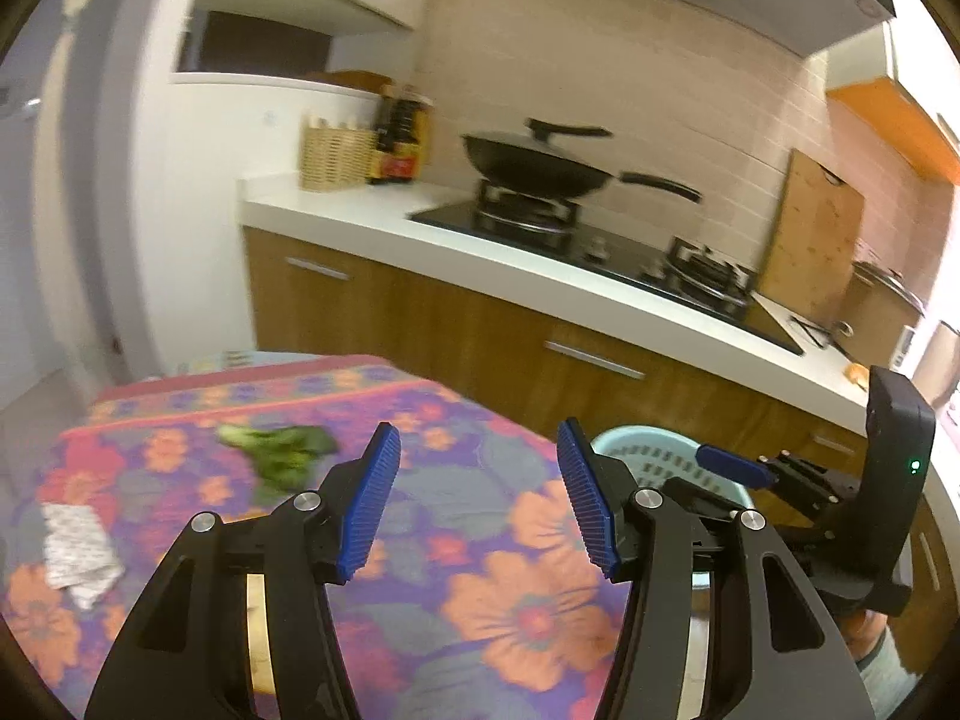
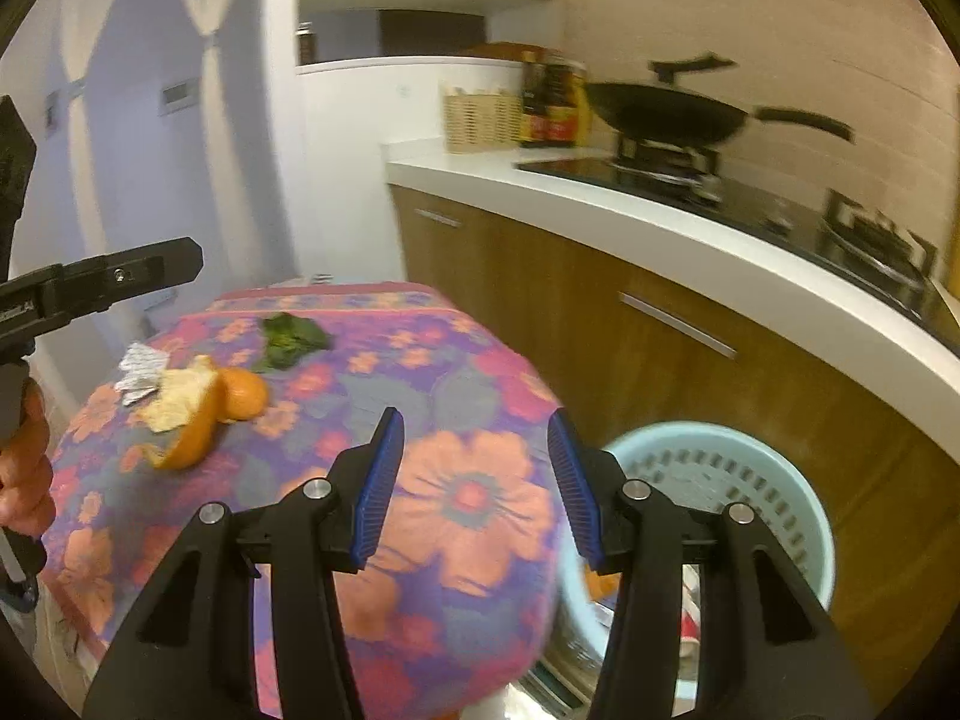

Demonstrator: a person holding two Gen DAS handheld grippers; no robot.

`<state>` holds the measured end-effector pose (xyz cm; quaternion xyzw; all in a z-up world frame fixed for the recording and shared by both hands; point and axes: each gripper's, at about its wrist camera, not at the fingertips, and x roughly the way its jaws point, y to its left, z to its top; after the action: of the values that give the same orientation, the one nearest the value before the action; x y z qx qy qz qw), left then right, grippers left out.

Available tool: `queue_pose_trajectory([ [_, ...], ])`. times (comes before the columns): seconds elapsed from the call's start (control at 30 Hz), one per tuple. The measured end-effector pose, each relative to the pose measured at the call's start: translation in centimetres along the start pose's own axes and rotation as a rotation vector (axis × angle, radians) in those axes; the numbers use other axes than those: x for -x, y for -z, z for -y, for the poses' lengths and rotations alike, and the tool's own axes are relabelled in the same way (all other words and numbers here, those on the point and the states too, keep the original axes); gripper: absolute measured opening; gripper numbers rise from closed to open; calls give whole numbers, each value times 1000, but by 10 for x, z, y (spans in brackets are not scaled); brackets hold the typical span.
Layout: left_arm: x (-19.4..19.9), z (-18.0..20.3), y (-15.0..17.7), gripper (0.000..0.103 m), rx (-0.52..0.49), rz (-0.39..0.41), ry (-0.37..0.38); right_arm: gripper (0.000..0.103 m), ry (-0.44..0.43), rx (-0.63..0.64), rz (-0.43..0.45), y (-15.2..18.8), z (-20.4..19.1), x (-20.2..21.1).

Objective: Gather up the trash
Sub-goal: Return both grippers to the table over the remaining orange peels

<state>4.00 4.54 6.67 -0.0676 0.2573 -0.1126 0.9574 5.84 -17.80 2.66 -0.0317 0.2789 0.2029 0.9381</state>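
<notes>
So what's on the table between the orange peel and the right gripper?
Nothing but bare flowered tablecloth. In the right wrist view, the orange peel lies far left and the right gripper hangs open, empty.

Peel [image 2: 198,414], wrapper [image 2: 139,373], leaves [image 2: 288,339] on table [image 2: 474,504]; basket [image 2: 798,498] right, beside counter [image 2: 690,258].

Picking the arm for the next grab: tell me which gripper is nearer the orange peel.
Left. The left gripper reaches in from the orange peel's end of the table, while the right gripper hangs over the opposite end beside the blue basket.
</notes>
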Motion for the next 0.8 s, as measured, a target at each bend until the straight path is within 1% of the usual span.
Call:
queue_pose_trajectory([
  [0.1,16,-31,3,60,26,14,-36,46,-58,38,3,-5,-25,-8],
  [0.2,27,-67,8,61,70,15,-78,46,-124,65,2,-9,-51,-20],
  [0.3,28,-101,15,63,117,-8,-109,46,-186,80,-12,-12,-77,-38],
  [0.4,23,-128,24,69,150,-34,-119,46,-236,83,-34,-14,-96,-55],
  [0.47,15,-142,29,70,173,-57,-108,45,-261,77,-60,-15,-105,-69],
  [0.57,-4,-163,39,71,219,-104,-67,37,-286,64,-105,-16,-114,-89],
  [0.63,-16,-167,44,71,220,-129,-55,36,-274,66,-117,-15,-118,-98],
  [0.73,-34,-174,52,71,221,-177,-19,36,-268,56,-142,-13,-119,-112],
  [0.8,-41,-176,57,71,223,-195,9,35,-259,55,-154,-12,-118,-120],
])
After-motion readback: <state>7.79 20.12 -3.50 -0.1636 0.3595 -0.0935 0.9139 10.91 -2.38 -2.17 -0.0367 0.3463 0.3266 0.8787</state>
